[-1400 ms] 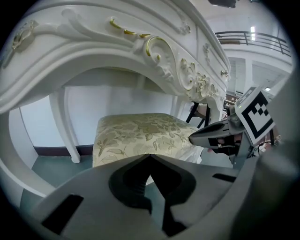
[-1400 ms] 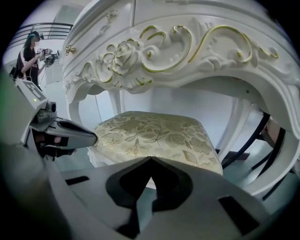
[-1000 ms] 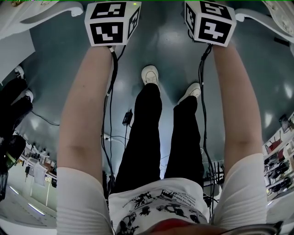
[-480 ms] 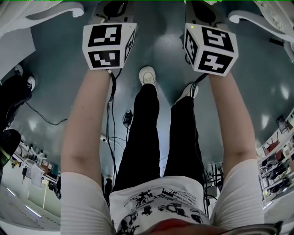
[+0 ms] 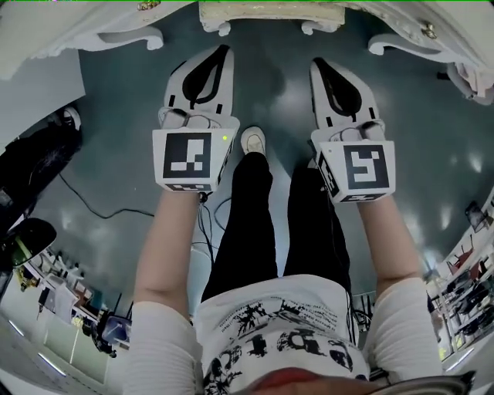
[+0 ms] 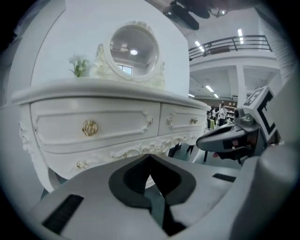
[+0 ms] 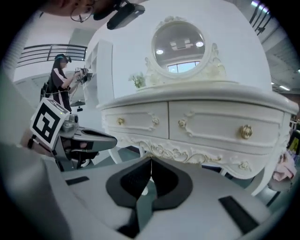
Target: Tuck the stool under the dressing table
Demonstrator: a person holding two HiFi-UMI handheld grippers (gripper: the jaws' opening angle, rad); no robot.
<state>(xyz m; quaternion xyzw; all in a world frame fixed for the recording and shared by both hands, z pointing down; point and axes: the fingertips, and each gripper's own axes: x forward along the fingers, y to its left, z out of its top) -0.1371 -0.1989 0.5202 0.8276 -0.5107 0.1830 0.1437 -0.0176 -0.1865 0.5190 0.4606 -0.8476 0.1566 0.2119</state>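
The stool [image 5: 270,11], a cream seat on curled white feet, sits between the legs of the dressing table [image 5: 93,31], well ahead of both tongs and touching neither. The left gripper [image 5: 225,49] and right gripper [image 5: 316,63] have their jaws pressed together on nothing. Half a second ago they reached further forward; now they are drawn back over the glossy teal floor [image 5: 278,92]. The table is white, carved, with gold rosette knobs [image 6: 89,127] and an oval mirror [image 6: 133,49].
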